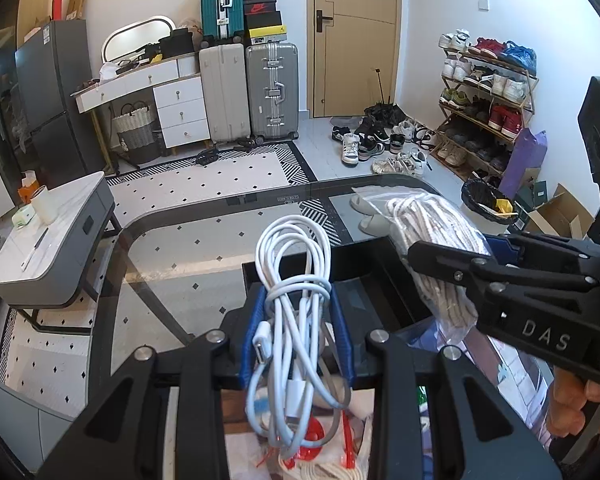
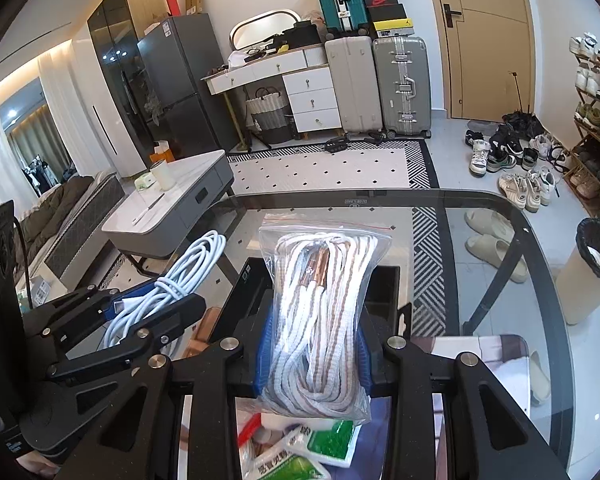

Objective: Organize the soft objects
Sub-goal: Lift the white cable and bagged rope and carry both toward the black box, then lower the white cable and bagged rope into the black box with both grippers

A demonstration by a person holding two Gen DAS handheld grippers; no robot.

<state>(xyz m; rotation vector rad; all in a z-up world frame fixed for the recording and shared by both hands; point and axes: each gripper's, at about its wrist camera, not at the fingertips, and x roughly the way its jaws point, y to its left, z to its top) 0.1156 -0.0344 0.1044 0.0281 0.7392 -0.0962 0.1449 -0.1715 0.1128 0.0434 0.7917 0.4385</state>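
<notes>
Two bundles are up in the air over the glass table (image 2: 500,216), one in each tool. The bigger load is the bagged rope (image 2: 320,320): the right gripper (image 2: 312,354) is pinched on its lower half, so the zip-top end stands free above the blue pads. The left gripper (image 1: 296,332) is clamped across the middle of the coiled white cable (image 1: 296,280), with loops sticking out above and a tail hanging below. The black tray (image 2: 380,284) lies just ahead of both. To place them well, I would lower one bundle at a time, rope first, keep the grip firm until it rests flat, and watch that the cable's loose loops do not snag the other tool.
</notes>
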